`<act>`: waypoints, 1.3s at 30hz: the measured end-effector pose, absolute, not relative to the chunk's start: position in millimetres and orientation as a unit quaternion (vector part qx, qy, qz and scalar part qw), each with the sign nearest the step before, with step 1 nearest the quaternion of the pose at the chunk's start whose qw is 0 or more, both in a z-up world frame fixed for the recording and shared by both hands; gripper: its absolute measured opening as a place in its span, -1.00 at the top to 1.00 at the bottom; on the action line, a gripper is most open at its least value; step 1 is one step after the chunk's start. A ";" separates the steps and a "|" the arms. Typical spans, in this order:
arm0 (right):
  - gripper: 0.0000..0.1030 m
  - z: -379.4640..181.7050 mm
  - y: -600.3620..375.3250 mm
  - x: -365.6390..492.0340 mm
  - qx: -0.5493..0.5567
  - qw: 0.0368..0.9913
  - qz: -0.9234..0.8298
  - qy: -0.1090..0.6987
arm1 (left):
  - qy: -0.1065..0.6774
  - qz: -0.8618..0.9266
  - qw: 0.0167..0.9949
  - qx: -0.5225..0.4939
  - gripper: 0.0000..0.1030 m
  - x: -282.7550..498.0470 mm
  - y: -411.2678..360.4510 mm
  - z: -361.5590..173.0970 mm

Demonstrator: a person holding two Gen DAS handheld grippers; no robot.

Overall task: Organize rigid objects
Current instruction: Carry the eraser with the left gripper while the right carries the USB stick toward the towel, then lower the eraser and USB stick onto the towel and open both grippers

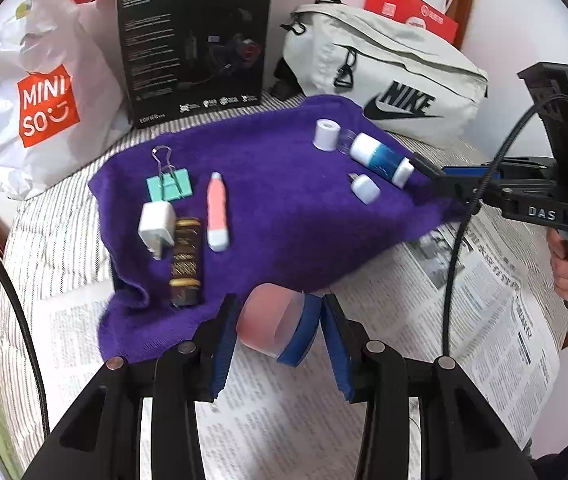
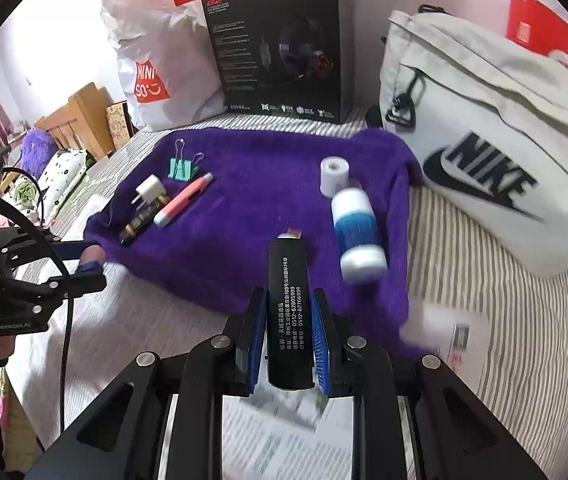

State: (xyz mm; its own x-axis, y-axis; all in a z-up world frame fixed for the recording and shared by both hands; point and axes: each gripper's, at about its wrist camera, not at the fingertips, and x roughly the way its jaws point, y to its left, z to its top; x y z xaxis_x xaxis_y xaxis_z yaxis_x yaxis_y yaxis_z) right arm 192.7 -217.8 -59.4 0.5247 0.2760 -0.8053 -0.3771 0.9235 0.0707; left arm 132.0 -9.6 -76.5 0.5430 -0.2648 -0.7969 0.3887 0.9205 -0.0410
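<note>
A purple cloth (image 1: 284, 200) (image 2: 267, 184) lies on the bed. On its left lie a teal binder clip (image 1: 169, 186), a white plug (image 1: 157, 226), a dark gold-banded tube (image 1: 185, 268) and a pink-white pen (image 1: 217, 212). On its right are a white spool (image 1: 326, 134), a white-blue bottle (image 1: 380, 158) (image 2: 358, 232) and a small white cap (image 1: 366, 188). My left gripper (image 1: 275, 334) is shut on a pink tape roll (image 1: 271, 326) at the cloth's near edge. My right gripper (image 2: 287, 336) is shut on a black lighter (image 2: 287, 304) over the cloth's near right edge.
Behind the cloth stand a Miniso bag (image 1: 43, 96), a black Hecate box (image 1: 193, 44) and a white Nike bag (image 1: 388, 76) (image 2: 484, 152). Newspaper (image 1: 484, 300) covers the striped bedding in front. A wooden headboard (image 2: 79, 116) is at far left.
</note>
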 end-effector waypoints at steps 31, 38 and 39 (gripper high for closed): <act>0.57 -117.2 -190.7 255.0 -0.113 0.844 0.170 0.497 | 0.449 -0.200 0.869 0.066 0.24 192.6 -14.9 -87.9; 0.54 -114.7 -199.3 249.1 -0.095 0.840 0.185 0.501 | 0.452 -0.200 0.867 0.063 0.24 201.8 -16.8 -92.9; 0.53 -114.1 -200.1 248.5 -0.094 0.838 0.187 0.503 | 0.454 -0.200 0.866 0.063 0.24 203.9 -17.8 -94.0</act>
State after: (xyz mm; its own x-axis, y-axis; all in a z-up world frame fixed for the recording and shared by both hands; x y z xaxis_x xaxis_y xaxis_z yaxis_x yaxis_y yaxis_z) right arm 248.5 -200.1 -114.1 0.4234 0.2192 -0.8790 -0.4075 0.9127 0.0313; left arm 203.9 -17.8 -94.0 0.5079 -0.2904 -0.8110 0.4040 0.9118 -0.0735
